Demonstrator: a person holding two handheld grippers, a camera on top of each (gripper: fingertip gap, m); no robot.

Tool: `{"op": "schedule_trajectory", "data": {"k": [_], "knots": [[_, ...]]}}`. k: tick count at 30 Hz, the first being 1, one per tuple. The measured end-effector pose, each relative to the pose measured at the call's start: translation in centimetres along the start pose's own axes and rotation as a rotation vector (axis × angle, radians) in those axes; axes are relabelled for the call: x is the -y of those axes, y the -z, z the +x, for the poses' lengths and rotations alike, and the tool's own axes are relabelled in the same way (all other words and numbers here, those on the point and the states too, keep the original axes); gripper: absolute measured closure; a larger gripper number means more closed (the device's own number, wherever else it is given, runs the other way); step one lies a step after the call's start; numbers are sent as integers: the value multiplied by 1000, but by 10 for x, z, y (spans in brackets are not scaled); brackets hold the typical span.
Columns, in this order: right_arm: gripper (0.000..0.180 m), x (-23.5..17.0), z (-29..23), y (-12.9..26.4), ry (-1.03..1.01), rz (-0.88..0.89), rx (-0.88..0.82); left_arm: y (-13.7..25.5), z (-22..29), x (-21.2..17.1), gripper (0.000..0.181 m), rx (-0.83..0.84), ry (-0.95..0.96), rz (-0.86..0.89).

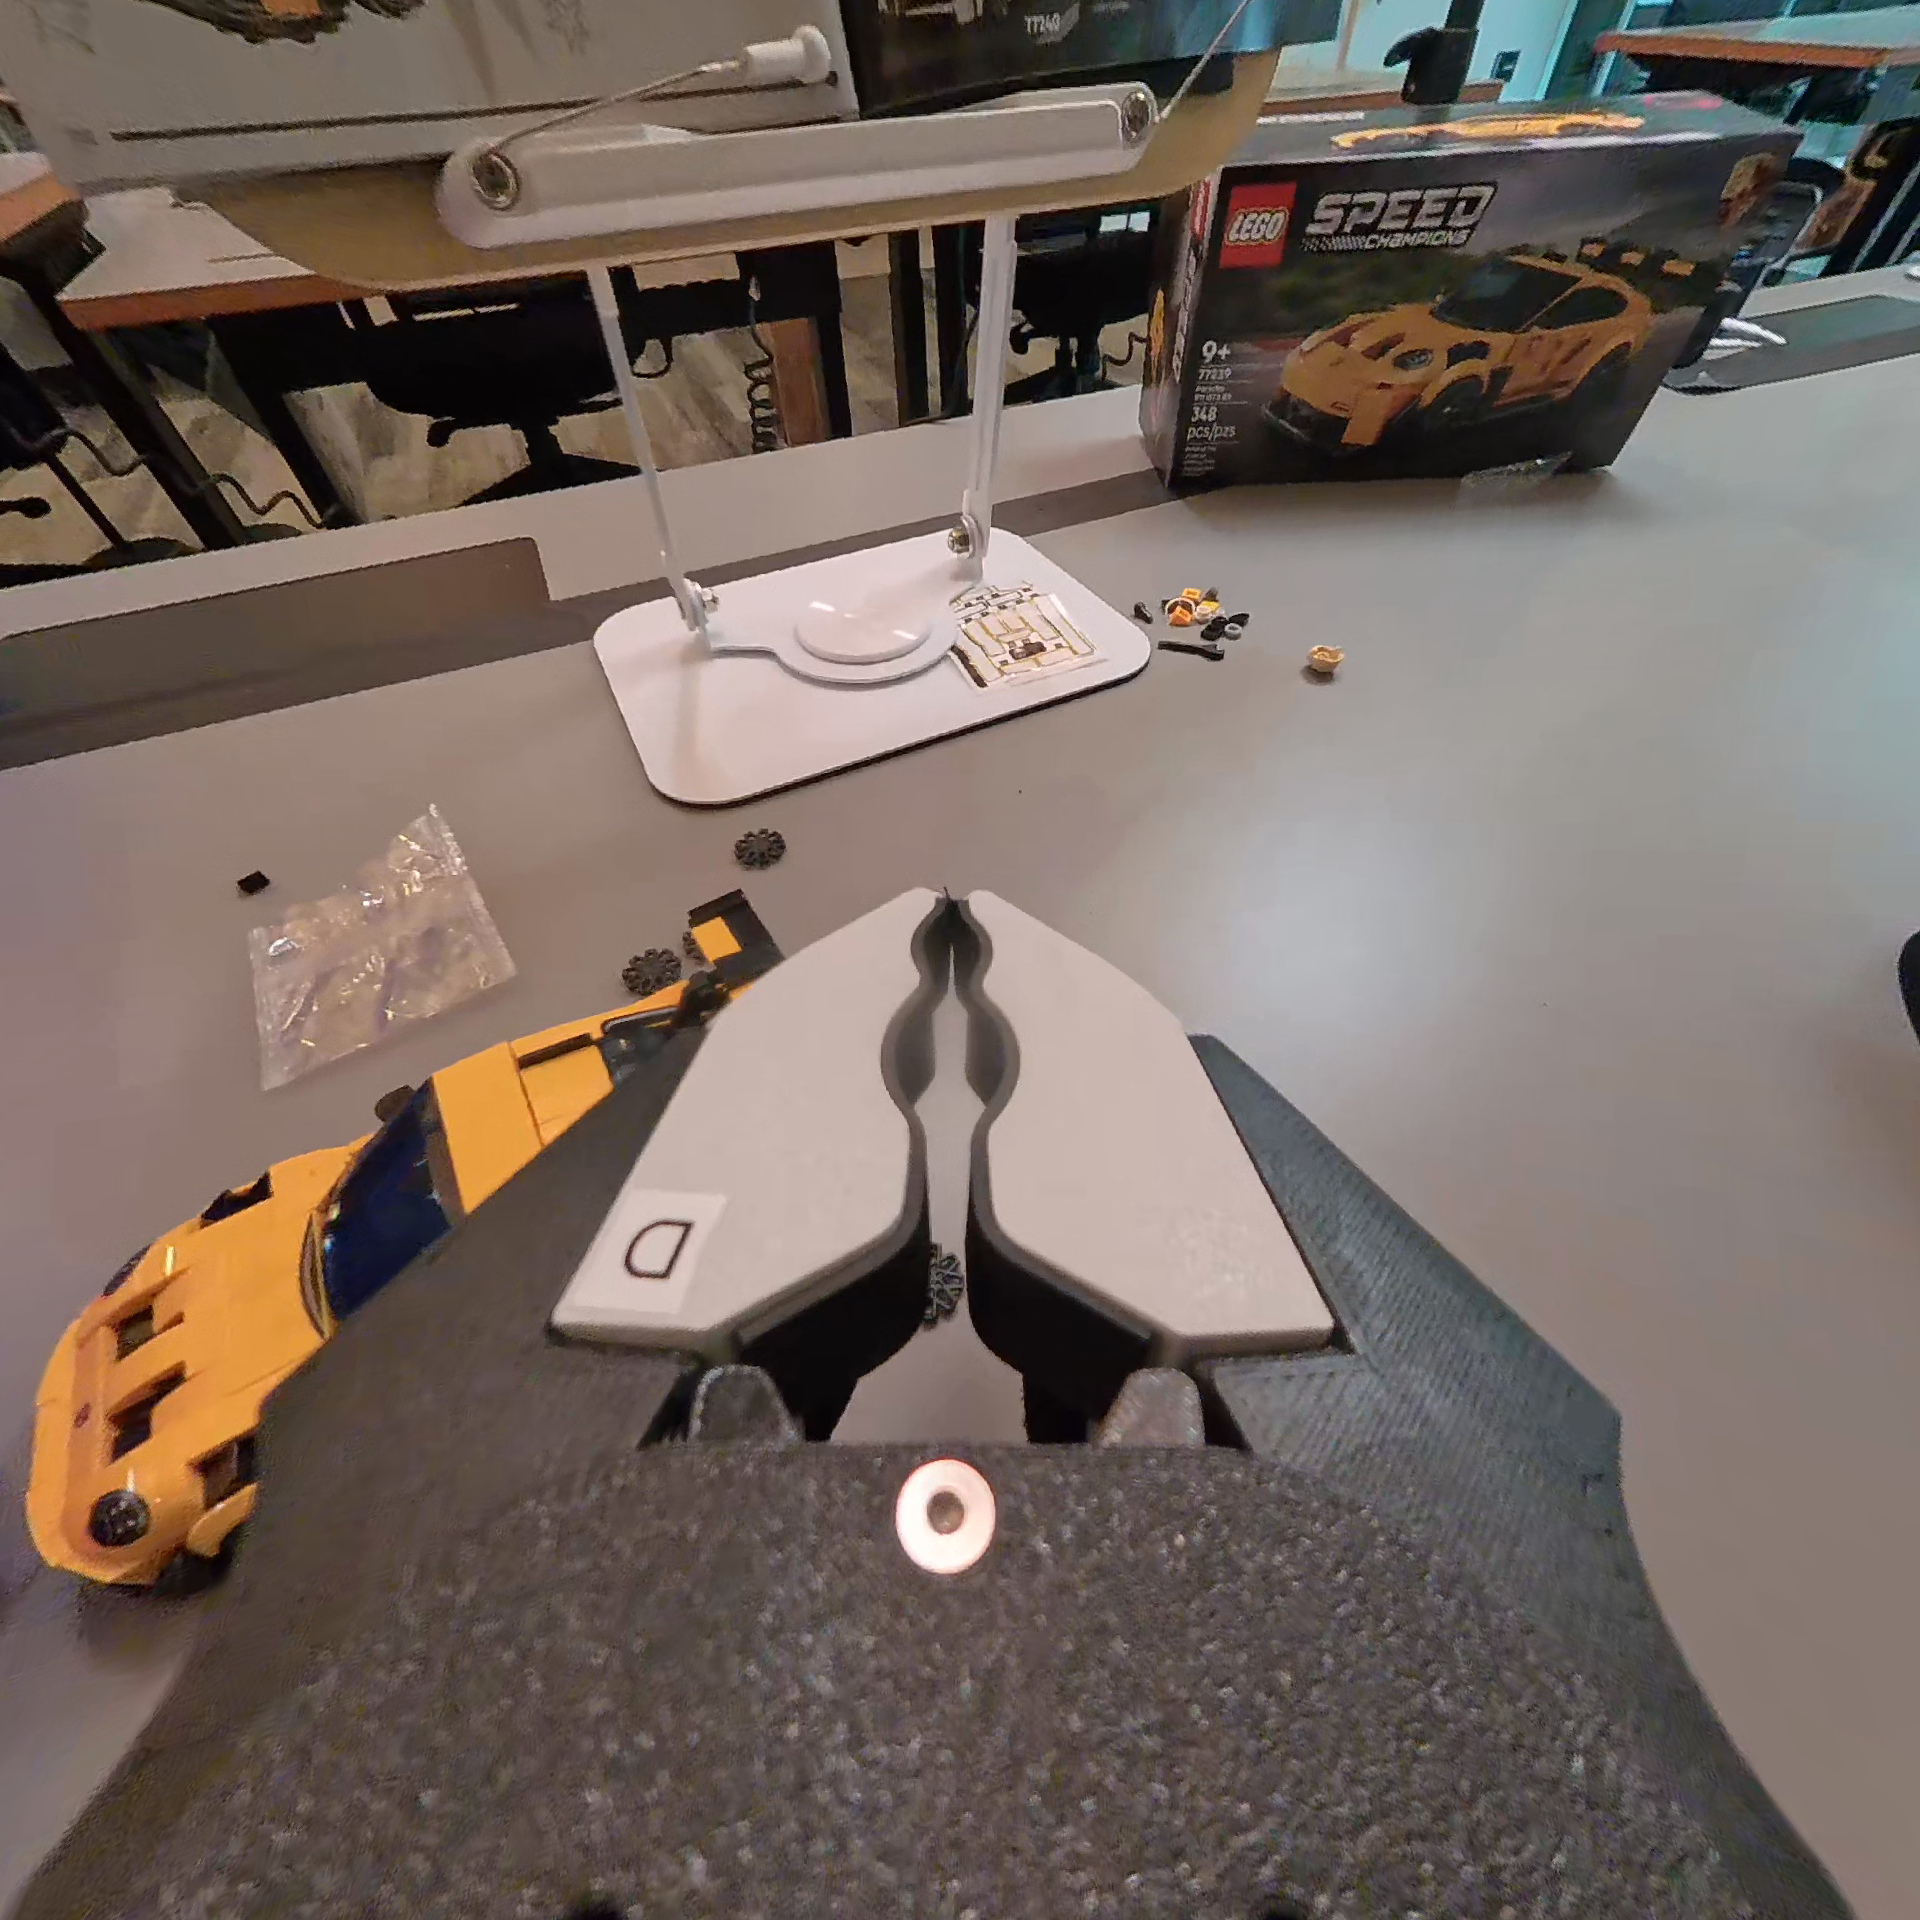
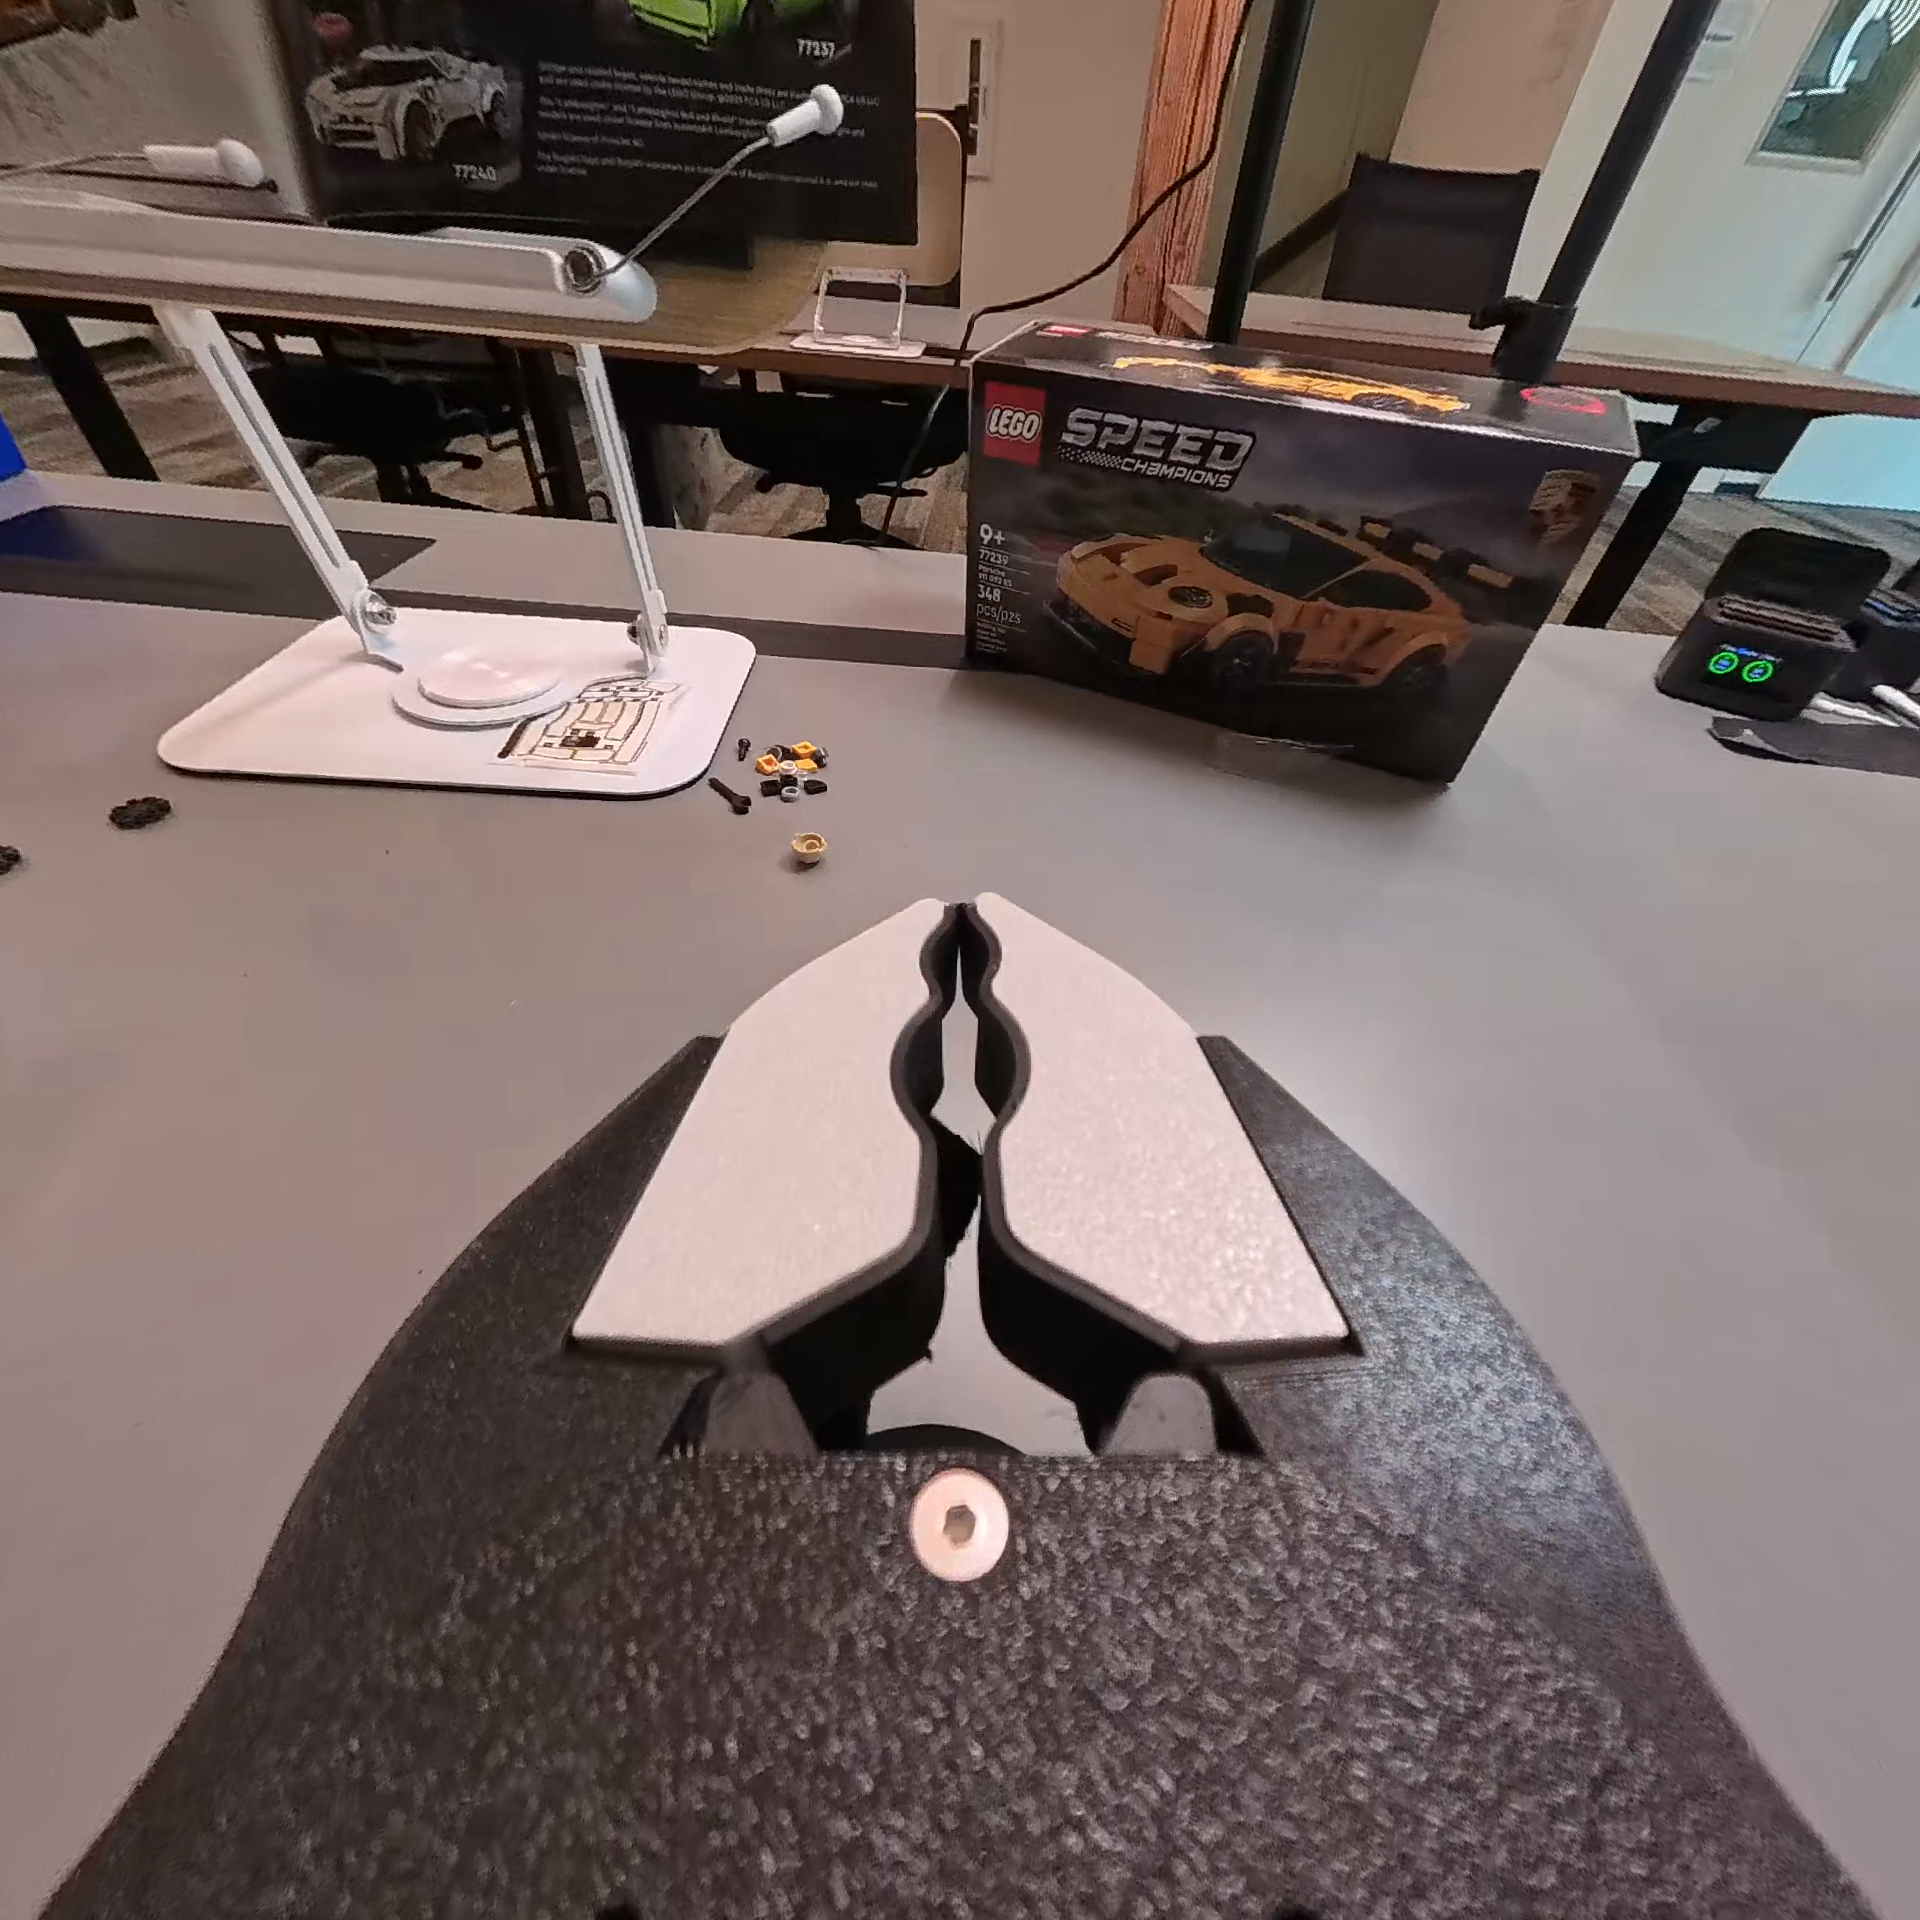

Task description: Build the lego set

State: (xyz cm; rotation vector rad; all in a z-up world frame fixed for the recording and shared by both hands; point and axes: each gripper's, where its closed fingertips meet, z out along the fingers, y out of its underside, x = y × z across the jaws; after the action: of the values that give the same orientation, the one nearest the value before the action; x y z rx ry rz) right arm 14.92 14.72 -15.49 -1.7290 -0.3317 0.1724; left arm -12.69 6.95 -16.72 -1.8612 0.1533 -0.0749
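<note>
1. Yellow lego car (image 1: 312, 1278): on the grey table (image 1: 1455, 935), left of the left gripper (image 1: 948, 906); long axis diagonal, nose toward the camera.
2. Left gripper, right gripper (image 2: 964, 914): fingertips together, holding nothing.
3. Room: office desks behind.

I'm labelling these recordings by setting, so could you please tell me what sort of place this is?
Probably an office or lab workspace, not a home: a long grey table carries the set's box, more desks with office chairs stand behind it, and a device with lit green indicators sits at the right edge.
</note>
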Motion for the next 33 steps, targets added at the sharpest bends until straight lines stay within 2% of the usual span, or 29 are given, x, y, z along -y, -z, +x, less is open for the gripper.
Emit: {"op": "schedule_trajectory", "data": {"k": [14, 26, 29, 33], "knots": [[180, -5, 3, -3, 6, -24, -13, 0, 0, -2, 181, -17, 93, 6], [180, -5, -2, -2, 27, -18, 1, 0, -3, 0, 181, 27, 36, 27], [180, -1, -12, -1, 54, 13, 43, -2, -4, -1, 181, 48, 17, 18], [180, 2, -52, 7, 154, 45, 194, -7, 1, -12, 181, 91, -67, -71]]}}
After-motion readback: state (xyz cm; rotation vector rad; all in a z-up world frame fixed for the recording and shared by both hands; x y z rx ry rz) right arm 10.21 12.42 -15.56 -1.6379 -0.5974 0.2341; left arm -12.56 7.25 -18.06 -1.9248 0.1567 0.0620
